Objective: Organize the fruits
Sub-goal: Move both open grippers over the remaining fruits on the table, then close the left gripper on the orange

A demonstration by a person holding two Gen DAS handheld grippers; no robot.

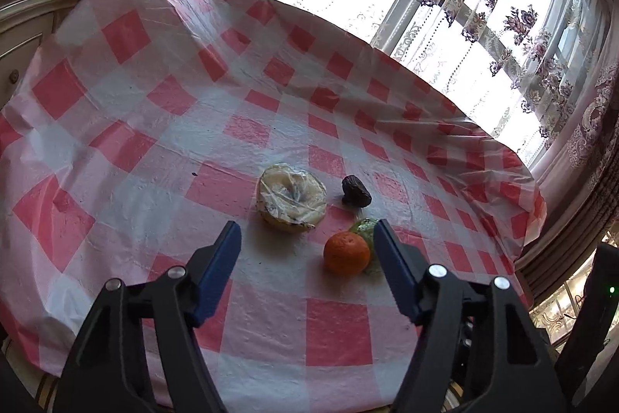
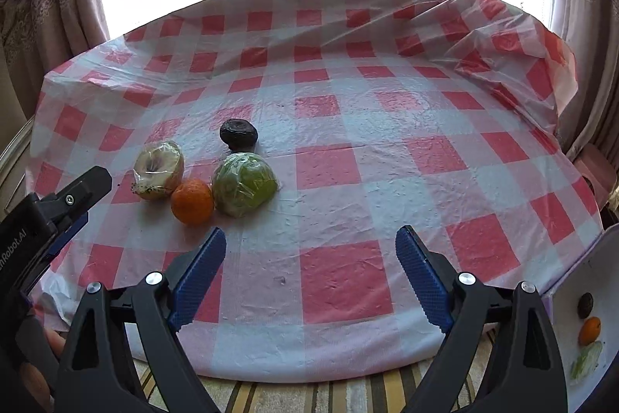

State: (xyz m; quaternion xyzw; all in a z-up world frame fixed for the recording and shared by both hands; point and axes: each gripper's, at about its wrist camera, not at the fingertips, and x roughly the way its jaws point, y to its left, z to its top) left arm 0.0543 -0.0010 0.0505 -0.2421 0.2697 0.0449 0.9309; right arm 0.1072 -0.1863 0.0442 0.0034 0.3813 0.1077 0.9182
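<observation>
On the red-and-white checked tablecloth lie a mandarin, a pale cut fruit in plastic wrap, a green wrapped fruit and a dark wrinkled fruit. My left gripper is open just in front of the group. The mandarin sits by its right finger, and no pad presses on it. My right gripper is open and empty, nearer the table's front edge and to the right of the fruits. A black finger of the left gripper shows at the left.
A white tray at the lower right carries a small dark piece, an orange piece and a green piece. Behind the table stands a bright window with flowered curtains. The cloth bunches up at the far right corner. Striped flooring lies below the front edge.
</observation>
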